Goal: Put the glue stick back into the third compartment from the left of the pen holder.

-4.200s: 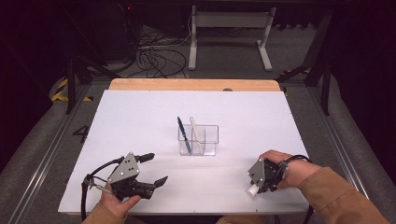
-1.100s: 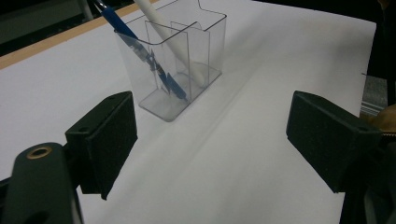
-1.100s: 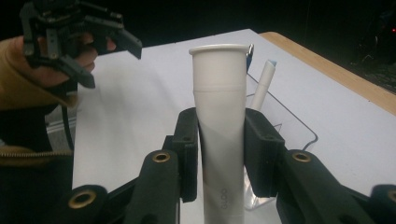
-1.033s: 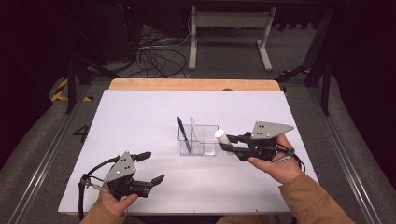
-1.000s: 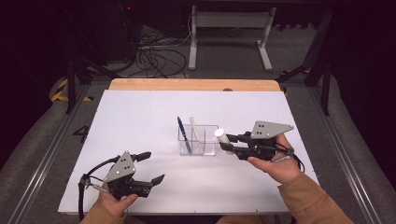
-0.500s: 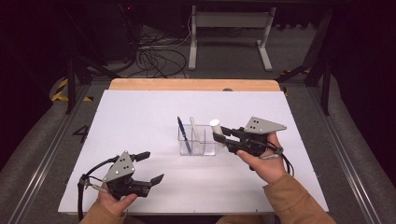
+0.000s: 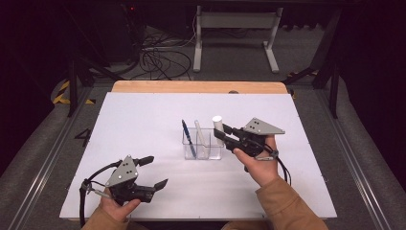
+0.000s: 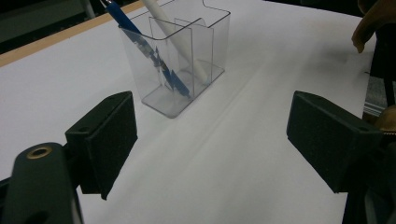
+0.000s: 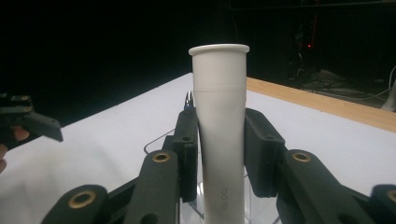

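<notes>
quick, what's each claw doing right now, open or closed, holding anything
Left claw: open, holding nothing, near the table's front edge.
Right claw: closed on an upright white tube, over the clear organizer.

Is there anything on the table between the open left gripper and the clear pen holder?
No. In the left gripper view, bare white table runs from the open left gripper to the clear pen holder. The high view shows the same gap.

Right gripper [image 7: 224,134] has carried the white tube [image 7: 218,125] from the table's near right edge to directly over the clear holder [image 7: 203,149], tube upright above its right compartment.
</notes>
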The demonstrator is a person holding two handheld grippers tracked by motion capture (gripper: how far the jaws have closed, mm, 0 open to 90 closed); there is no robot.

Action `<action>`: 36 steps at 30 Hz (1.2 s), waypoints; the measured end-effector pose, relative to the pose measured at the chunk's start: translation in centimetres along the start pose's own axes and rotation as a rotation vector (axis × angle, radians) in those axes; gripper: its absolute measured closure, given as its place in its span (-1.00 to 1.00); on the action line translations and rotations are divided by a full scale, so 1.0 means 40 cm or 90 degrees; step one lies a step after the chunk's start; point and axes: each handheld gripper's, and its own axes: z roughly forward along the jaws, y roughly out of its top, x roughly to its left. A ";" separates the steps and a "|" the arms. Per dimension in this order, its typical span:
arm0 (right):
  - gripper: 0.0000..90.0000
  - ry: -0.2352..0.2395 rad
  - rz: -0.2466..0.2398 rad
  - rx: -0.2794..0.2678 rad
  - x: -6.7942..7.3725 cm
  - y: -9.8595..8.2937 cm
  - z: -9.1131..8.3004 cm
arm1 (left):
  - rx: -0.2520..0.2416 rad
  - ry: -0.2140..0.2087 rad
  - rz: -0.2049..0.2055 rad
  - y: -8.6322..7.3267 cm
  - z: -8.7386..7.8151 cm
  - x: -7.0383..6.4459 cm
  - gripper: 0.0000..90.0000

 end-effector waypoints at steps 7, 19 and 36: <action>0.54 -0.019 0.008 -0.017 0.005 -0.025 0.032 | 0.001 -0.001 -0.002 -0.002 0.002 0.000 -0.62; 0.54 -0.043 -0.003 -0.016 0.000 -0.038 0.049 | 0.000 -0.002 -0.002 -0.002 0.002 0.000 -0.62; 0.53 -0.049 -0.039 0.020 -0.015 -0.054 0.069 | 0.002 0.002 0.000 -0.004 0.001 0.003 -0.62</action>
